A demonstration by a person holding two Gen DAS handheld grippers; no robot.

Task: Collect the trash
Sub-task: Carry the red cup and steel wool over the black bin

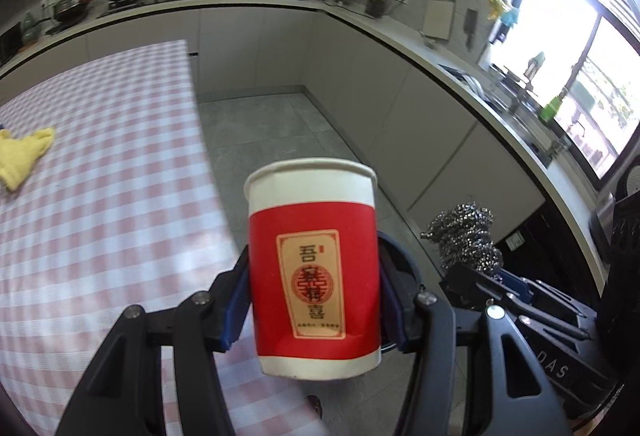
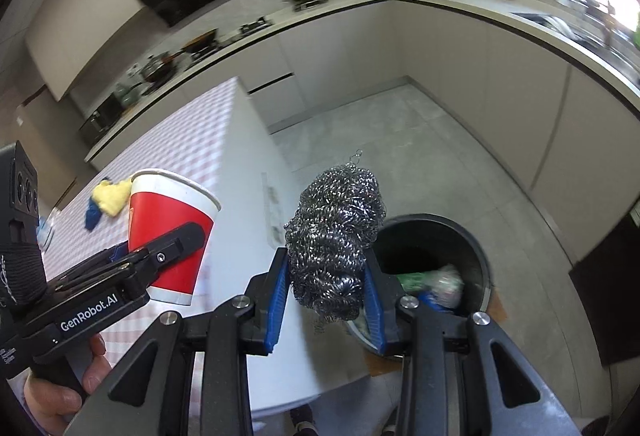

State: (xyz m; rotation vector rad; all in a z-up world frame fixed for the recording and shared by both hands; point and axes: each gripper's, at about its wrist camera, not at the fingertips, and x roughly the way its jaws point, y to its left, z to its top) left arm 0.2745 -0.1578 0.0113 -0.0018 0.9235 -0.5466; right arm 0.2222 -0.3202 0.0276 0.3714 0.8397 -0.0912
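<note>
My left gripper [image 1: 314,296] is shut on a red and white paper cup [image 1: 314,268], held upright beside the checked table's edge. The same cup [image 2: 170,236] and left gripper [image 2: 160,256] show at the left of the right wrist view. My right gripper [image 2: 328,288] is shut on a steel wool scourer [image 2: 336,240], which also appears at the right of the left wrist view [image 1: 466,236]. A round black trash bin [image 2: 476,256] stands on the floor just beyond and below the scourer, with green and pale rubbish inside.
The pink checked table [image 1: 100,176] carries a yellow cloth [image 1: 20,156], with a blue item [image 2: 92,216] next to it. Grey floor tiles [image 1: 272,132] stretch to the kitchen counter [image 1: 400,36] with cookware and a sink. A hand [image 2: 64,392] holds the left gripper's handle.
</note>
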